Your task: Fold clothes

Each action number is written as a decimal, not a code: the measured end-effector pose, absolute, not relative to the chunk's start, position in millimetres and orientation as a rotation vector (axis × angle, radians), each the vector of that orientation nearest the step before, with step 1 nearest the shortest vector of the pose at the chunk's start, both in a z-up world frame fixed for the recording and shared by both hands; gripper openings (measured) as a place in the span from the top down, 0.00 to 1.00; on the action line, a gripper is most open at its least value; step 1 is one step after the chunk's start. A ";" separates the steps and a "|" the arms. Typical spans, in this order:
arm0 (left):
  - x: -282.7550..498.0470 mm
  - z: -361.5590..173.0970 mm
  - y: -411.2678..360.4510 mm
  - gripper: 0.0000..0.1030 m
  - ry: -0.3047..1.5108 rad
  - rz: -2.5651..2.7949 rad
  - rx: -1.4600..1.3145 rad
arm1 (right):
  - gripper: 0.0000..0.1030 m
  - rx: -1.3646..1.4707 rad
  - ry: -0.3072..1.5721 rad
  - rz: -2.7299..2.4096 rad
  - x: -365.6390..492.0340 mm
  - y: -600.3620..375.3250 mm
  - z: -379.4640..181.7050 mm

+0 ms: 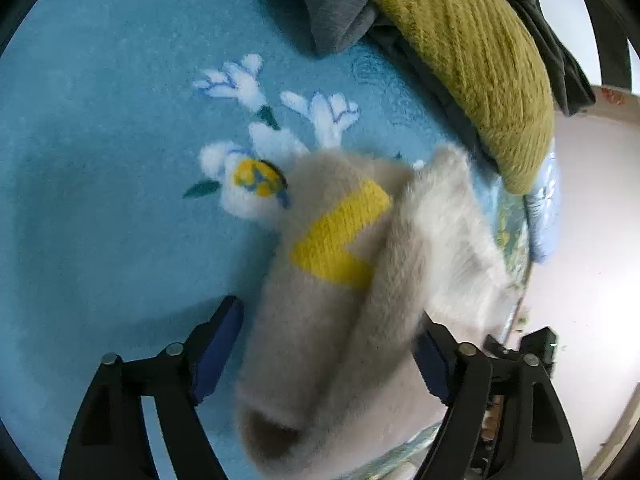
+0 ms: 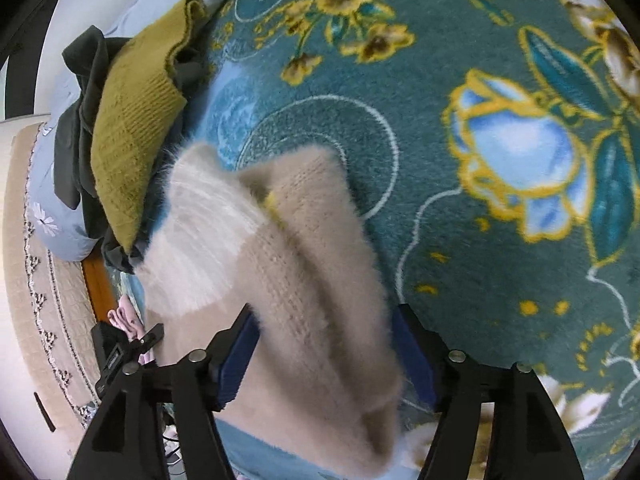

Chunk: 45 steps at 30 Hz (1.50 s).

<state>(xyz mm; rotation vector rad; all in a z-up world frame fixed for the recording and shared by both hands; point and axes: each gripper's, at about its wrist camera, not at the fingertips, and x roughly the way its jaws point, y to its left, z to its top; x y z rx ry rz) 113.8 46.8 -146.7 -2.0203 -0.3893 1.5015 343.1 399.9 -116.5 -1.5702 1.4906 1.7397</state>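
A fuzzy cream sweater (image 1: 360,280) with a yellow zigzag mark (image 1: 340,240) lies bunched on a blue floral blanket (image 1: 100,160). My left gripper (image 1: 332,344) is open, and the sweater's folded bulk lies between its blue-padded fingers (image 1: 218,352). In the right wrist view the same sweater (image 2: 288,264) runs between the fingers of my right gripper (image 2: 324,344), which is open around it. The sweater looks motion-blurred. Whether either pad touches the fabric is unclear.
A pile of clothes lies at the blanket's edge: an olive-green knit (image 1: 480,60) (image 2: 132,132), a grey garment (image 1: 336,8) and a dark garment (image 2: 76,120). A pale blue pillow (image 2: 60,216), beige rug (image 2: 40,280) and floor lie past the bed's edge.
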 end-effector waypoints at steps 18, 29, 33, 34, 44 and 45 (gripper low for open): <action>102.2 -145.6 61.8 0.23 -0.308 1.385 -1.921 | 0.21 -1.527 1.689 1.766 350.6 405.6 -134.8; 105.1 -138.8 53.5 0.31 -0.356 1.446 -1.970 | 0.26 -1.459 1.718 1.731 359.2 400.5 -129.9; 106.1 -133.7 55.3 0.36 -0.339 1.464 -2.006 | 0.27 -1.434 1.704 1.684 358.4 400.5 -130.5; 106.6 -131.7 56.0 0.38 -0.331 1.472 -2.014 | 0.27 -1.428 1.701 1.673 358.4 400.4 -130.0; 119.3 -81.0 58.5 0.65 -0.234 1.537 -1.988 | 0.59 -1.381 1.670 1.647 365.2 390.7 -96.4; 119.3 -72.8 61.1 0.66 -0.225 1.544 -1.976 | 0.60 -1.377 1.667 1.652 365.0 388.7 -90.5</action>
